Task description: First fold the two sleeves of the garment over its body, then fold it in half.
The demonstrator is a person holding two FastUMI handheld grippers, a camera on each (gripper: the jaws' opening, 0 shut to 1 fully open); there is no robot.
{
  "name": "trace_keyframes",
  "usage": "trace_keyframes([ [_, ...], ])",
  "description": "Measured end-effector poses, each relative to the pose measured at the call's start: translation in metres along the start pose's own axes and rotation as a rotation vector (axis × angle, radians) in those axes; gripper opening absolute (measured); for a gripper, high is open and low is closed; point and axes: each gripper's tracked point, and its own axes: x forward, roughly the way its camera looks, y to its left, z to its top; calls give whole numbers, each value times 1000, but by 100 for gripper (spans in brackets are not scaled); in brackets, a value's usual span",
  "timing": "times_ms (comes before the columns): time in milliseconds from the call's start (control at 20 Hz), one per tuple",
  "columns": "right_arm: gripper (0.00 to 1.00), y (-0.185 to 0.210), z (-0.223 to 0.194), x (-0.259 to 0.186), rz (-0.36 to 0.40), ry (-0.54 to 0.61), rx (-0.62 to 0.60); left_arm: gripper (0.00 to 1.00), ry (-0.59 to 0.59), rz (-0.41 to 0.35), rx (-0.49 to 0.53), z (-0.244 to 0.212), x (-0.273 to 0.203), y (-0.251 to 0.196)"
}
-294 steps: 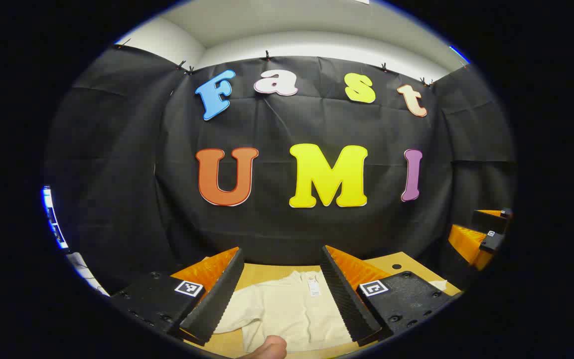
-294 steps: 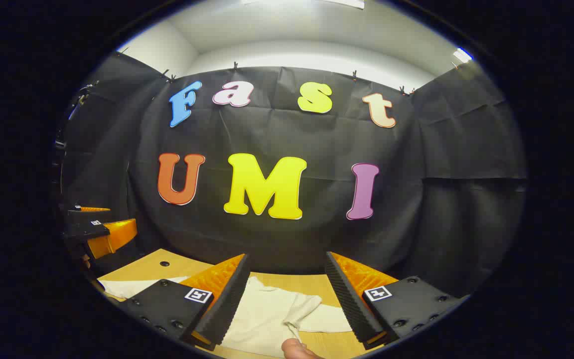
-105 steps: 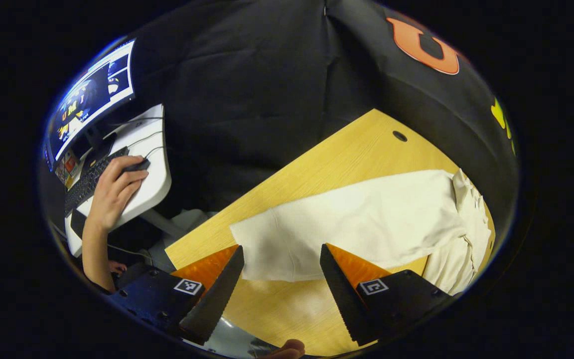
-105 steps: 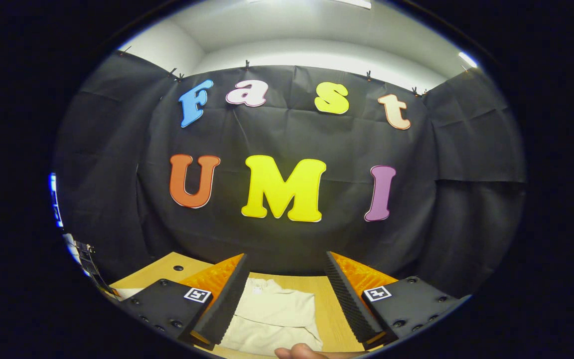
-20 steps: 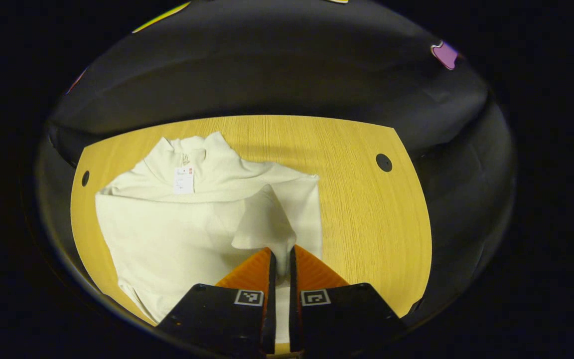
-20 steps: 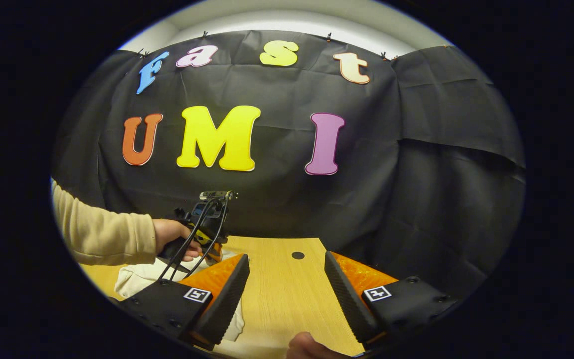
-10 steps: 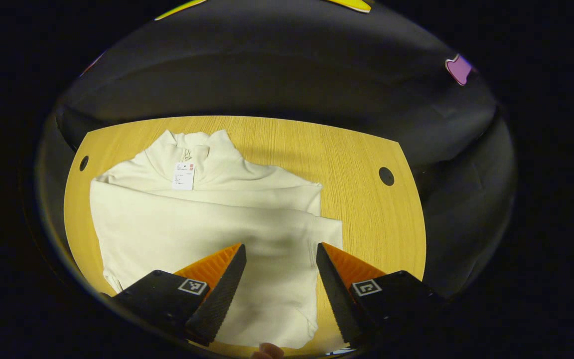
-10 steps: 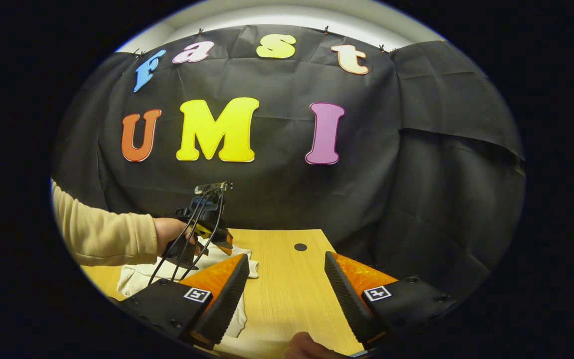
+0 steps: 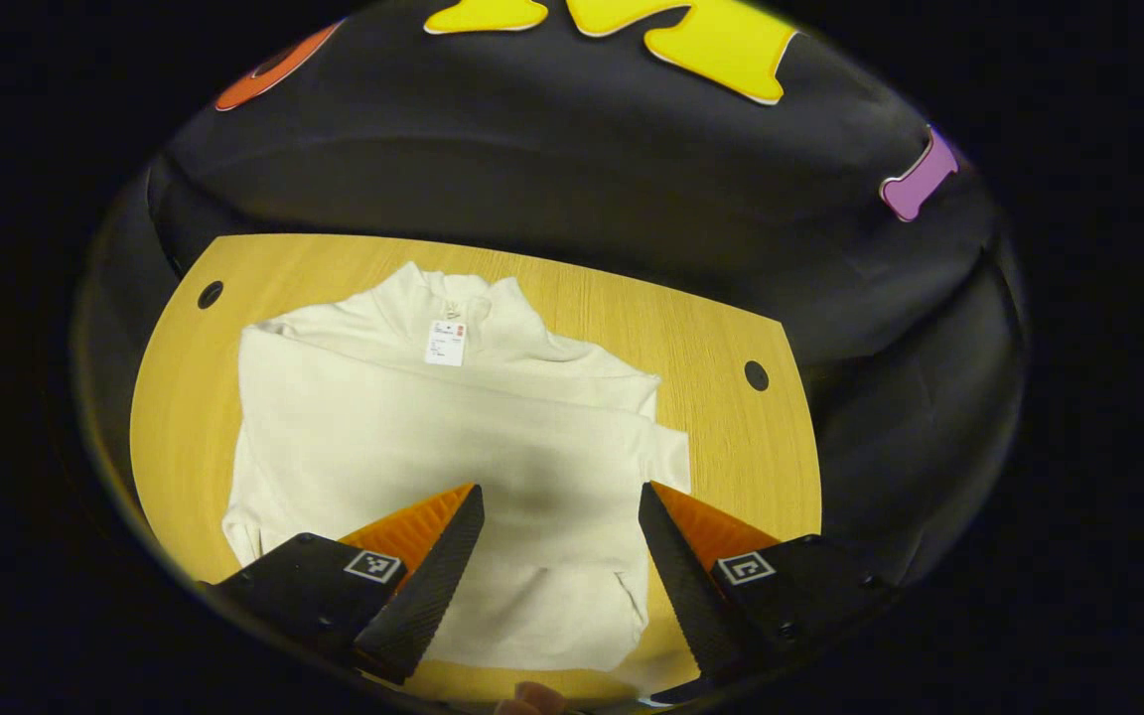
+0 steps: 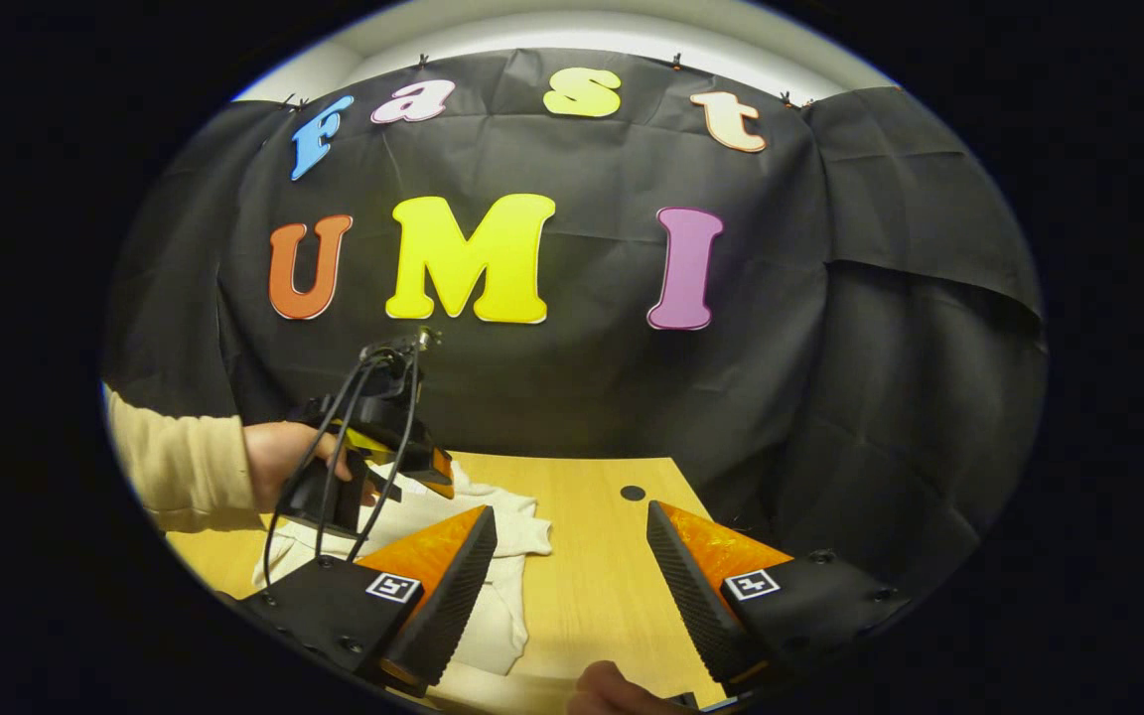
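L gripper (image 9: 557, 556) hangs above the garment (image 9: 453, 437) w/ fingers spread wide, nothing between them — it's tilted down at the cloth, not touching it as far as the left gripper view shows. The garment, cream-coloured, lies flat on the wooden table (image 9: 721, 328), collar toward the booth's back wall, a small white tag (image 9: 445, 343) at the neck. One sleeve (image 9: 493, 417) is laid across the body from the garment's left shoulder, its cuff end reaching the right edge near a cable hole (image 9: 756, 375) in the tabletop; another hole (image 9: 210, 294) sits at the far left corner. Lower hem area looks bunched a bit near the table's front edge. In the right gripper view the R gripper (image 10: 572, 566) is also wide open, holding nothing, raised over bare table to the right of the garment (image 10: 493, 556), pointing at the wall. That view also catches the L gripper (image 10: 373, 447) farther off on the left, held by a hand (image 10: 279, 457) in a beige sleeve (image 10: 175, 467) w/ black cables (image 10: 334, 477) looping down from it — above the cloth's far part. A fingertip (image 10: 607, 690) shows at the bottom edge.
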Motion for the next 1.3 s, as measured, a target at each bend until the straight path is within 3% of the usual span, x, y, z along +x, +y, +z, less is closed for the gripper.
trace_keyframes([
  [450,95,72,-23,12,73,64,-15,99,-6,91,-66,-52,-57,131],
  [750,95,95,-79,32,60,216,-18,99,81,194,-94,-117,-81,204],
  [1000,95,106,-121,44,65,318,-48,99,156,226,-117,-151,-103,224],
  [1300,95,81,-190,53,-8,507,-47,99,230,235,-113,-153,-119,212],
])
